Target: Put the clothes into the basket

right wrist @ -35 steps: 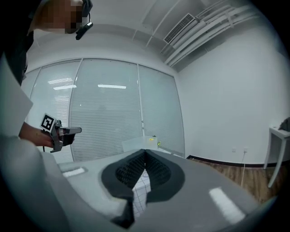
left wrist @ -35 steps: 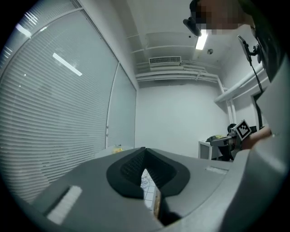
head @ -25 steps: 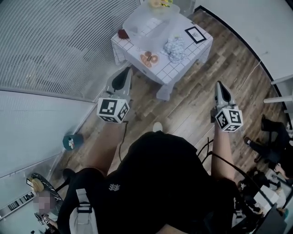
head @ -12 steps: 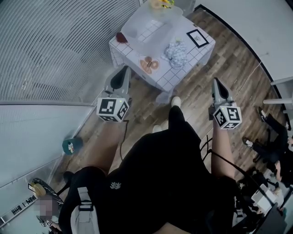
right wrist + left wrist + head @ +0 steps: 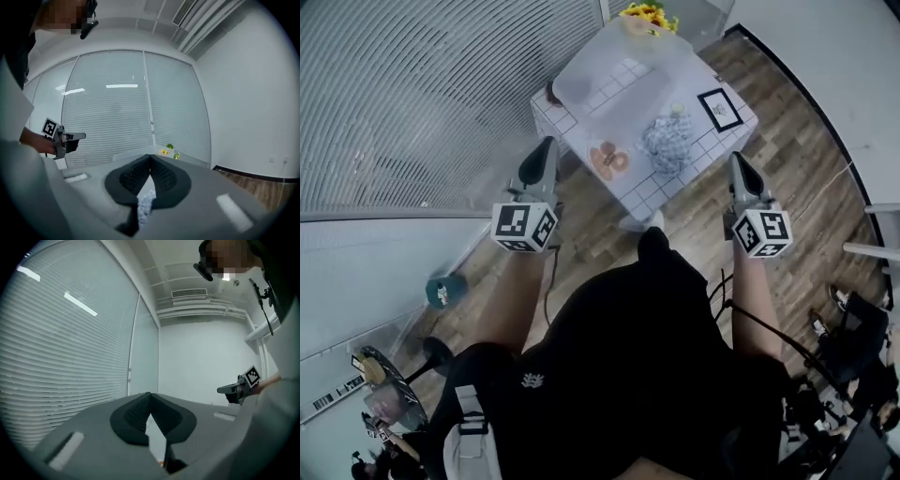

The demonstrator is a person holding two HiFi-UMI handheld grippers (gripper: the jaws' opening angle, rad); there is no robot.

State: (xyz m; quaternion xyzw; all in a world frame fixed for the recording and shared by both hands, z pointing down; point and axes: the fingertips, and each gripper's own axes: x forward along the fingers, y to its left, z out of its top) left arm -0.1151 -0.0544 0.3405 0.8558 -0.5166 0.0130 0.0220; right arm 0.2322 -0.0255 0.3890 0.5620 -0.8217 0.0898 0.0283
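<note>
a: anything in the basket (image 5: 574,90) yet?
b: no, the cloth (image 5: 667,142) lies by the table's (image 5: 649,193) right edge, outside it. left gripper (image 5: 548,144) and right gripper (image 5: 736,158) hover with jaws together, empty.

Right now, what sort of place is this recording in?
Probably an office-type room: blinds over glass walls, a wood-look floor, a ceiling air vent, and a small white tiled table.

My left gripper (image 5: 150,395) has its jaws closed tip to tip with nothing between them; slatted blinds (image 5: 70,357) fill my left side; a white wall (image 5: 197,357) stands ahead. My right gripper (image 5: 226,389) shows small at the right.
</note>
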